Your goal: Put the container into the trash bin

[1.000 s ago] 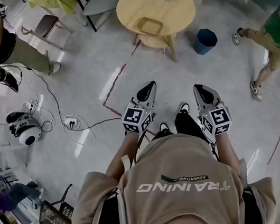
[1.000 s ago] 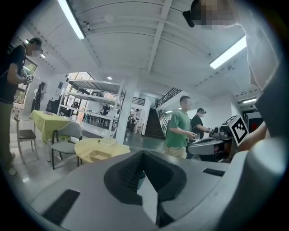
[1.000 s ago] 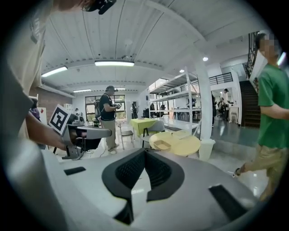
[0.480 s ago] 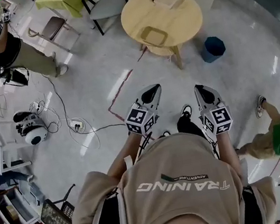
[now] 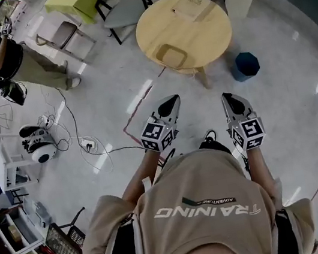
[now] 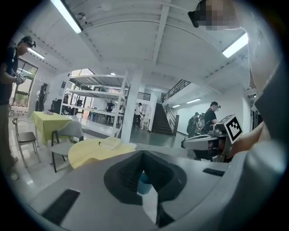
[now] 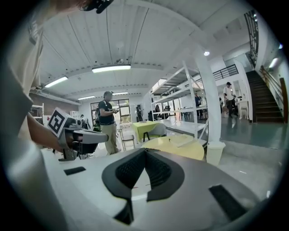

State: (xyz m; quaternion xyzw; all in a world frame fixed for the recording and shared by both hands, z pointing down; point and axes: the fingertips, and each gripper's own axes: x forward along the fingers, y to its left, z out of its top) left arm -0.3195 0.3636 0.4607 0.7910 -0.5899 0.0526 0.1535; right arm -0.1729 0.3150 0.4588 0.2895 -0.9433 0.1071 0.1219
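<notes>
Tan shirt (image 5: 207, 224) lettered TRAINING; grey left gripper (image 5: 170, 100) and right gripper (image 5: 229, 98), black-and-white marker cubes (image 5: 156, 135).

Table (image 5: 189, 23) stood ahead of left gripper (image 5: 169, 103), container (image 5: 171, 56) on its near edge; trash bin (image 5: 246, 64) stood ahead of right gripper (image 5: 231, 100), right of table.

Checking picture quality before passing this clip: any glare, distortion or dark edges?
Head view: strong fisheye bend; light streaks glare on the glossy floor. Left gripper view: black round vignette, ceiling lamp blown out. Right gripper view: same vignette, even light, pillar bows.
</notes>
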